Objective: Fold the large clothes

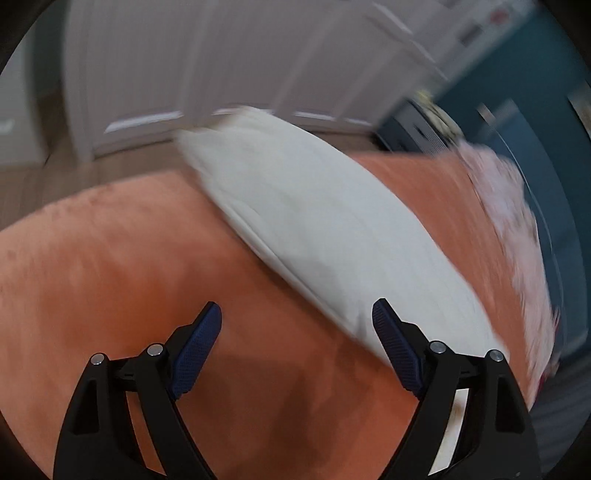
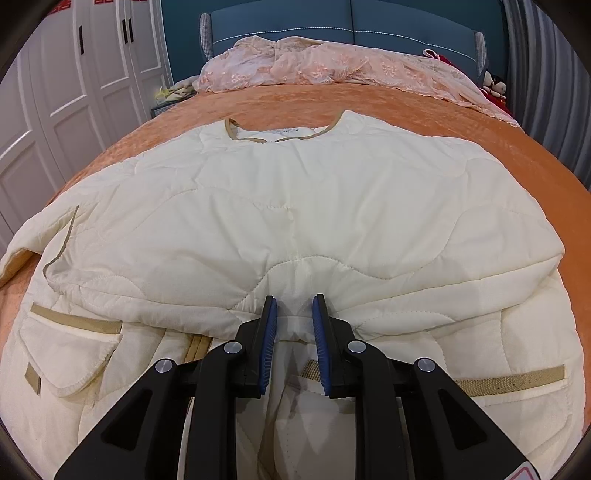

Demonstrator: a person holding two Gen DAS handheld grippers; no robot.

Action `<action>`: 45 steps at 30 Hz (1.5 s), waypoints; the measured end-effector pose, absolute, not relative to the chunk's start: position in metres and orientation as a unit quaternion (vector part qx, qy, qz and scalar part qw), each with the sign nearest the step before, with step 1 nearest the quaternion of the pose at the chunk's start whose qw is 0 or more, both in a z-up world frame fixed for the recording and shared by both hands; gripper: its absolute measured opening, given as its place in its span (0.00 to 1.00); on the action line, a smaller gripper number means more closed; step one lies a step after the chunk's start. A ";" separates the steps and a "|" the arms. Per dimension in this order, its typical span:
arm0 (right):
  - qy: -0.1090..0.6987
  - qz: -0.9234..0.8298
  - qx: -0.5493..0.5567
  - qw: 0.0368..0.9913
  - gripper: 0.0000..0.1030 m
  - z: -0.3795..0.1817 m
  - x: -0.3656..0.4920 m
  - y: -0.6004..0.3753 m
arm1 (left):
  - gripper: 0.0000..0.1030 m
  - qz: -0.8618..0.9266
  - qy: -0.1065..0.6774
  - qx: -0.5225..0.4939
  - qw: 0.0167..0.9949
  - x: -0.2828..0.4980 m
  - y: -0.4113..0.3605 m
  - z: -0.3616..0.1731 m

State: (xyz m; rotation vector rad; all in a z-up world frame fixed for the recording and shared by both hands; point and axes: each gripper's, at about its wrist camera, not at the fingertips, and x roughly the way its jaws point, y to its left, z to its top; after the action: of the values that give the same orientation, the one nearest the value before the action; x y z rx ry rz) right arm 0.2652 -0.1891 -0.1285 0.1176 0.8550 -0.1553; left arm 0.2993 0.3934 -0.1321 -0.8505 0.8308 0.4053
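Observation:
A cream quilted jacket (image 2: 280, 206) with tan trim lies flat on the orange bedspread (image 2: 406, 103), collar toward the headboard, both sleeves folded across the chest. My right gripper (image 2: 293, 310) is nearly shut, its blue pads pinching a fold of the sleeve cuff at the jacket's middle. In the blurred left wrist view the jacket (image 1: 314, 229) shows as a white band across the bedspread (image 1: 110, 266). My left gripper (image 1: 297, 314) is open and empty above the bedspread, its right finger just beside the jacket's edge.
A pink lace garment (image 2: 332, 62) lies heaped at the head of the bed against a blue headboard (image 2: 351, 22). White wardrobe doors (image 2: 74, 85) stand to the left. Stuffed toys (image 2: 495, 86) sit at the far right corner.

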 end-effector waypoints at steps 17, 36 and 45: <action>0.395 -0.078 0.071 0.913 0.25 -0.114 0.256 -0.186 | 0.05 -0.029 0.313 -0.205 0.927 0.372 0.202 0.058; 0.336 -0.085 0.193 0.918 0.56 -0.058 0.172 -0.273 | 0.66 -0.173 0.464 -0.248 0.833 0.324 0.002 -0.059; 0.342 -0.105 0.258 0.897 0.62 -0.059 0.278 -0.316 | 0.66 -0.059 0.471 -0.416 0.776 0.364 0.131 -0.117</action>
State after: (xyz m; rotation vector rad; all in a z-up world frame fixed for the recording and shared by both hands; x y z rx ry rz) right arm 0.2776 -0.3157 -0.0594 0.5341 0.7088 -0.2167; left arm 0.3643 0.1312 -0.1171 -0.8997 1.0204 -0.1267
